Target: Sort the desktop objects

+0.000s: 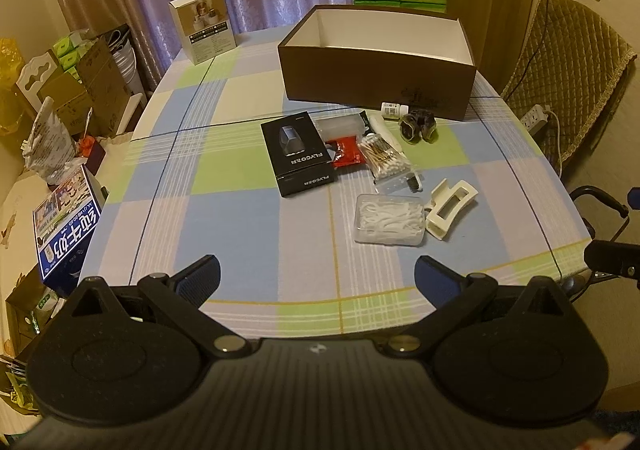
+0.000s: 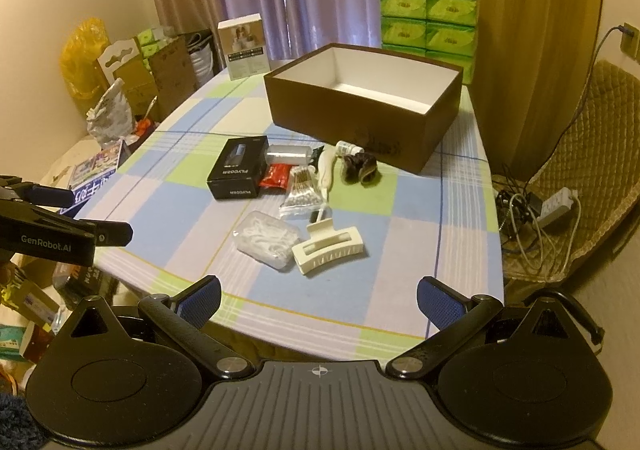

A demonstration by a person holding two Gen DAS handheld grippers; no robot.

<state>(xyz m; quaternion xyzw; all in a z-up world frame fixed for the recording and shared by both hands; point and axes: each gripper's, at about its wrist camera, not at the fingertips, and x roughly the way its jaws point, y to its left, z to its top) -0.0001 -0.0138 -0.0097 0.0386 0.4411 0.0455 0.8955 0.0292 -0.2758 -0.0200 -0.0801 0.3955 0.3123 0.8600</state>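
Both the left gripper (image 1: 318,274) and the right gripper (image 2: 319,296) hover over the near edge of the tabletop (image 1: 224,218), jaws wide and holding nothing. The small items lie clustered mid-table in front of the open brown box (image 1: 378,62), which looks empty: a black carton (image 1: 298,156), a bag of cotton swabs (image 1: 384,162), a clear case of floss picks (image 1: 390,219) touching a cream hair clip (image 1: 450,208). Because the case and clip touch, a grab at either would likely nudge the other. The slippery swab bag could slide from the jaws.
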